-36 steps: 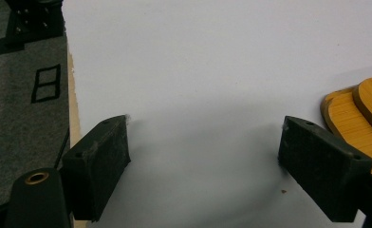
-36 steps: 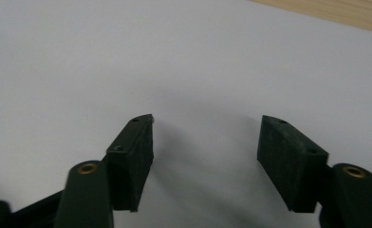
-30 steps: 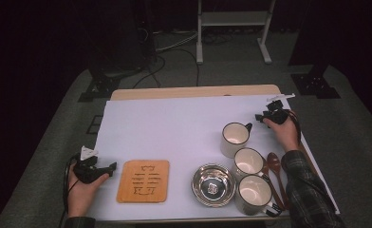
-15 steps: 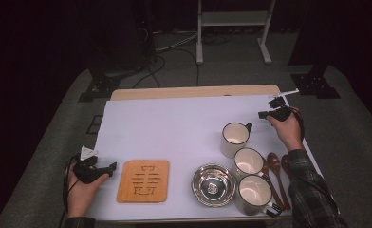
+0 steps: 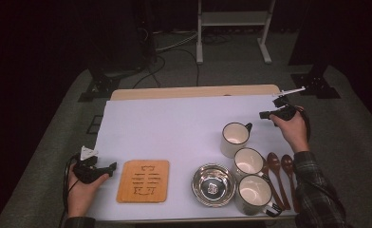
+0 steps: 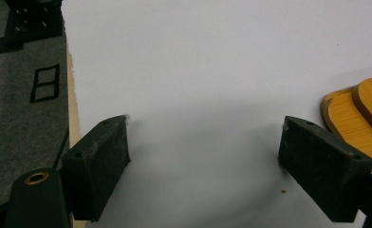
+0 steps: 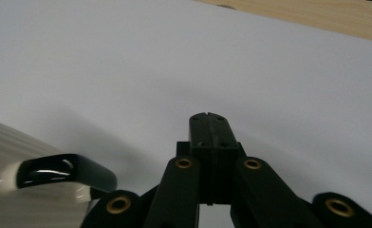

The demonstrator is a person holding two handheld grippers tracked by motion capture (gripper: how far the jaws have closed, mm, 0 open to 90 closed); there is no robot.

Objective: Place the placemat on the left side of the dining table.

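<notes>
Tools differ: right tool, pressed together and empty, hovers at the mug's two o'clock; left tool rests spread on the counter.

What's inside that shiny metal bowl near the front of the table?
The metal bowl looks empty: only its shiny bottom with reflections shows. The nearest cup stands beside its right rim, so the strip of white table cover between them is hidden.

Mug cut off, seemingly ribbed
</notes>
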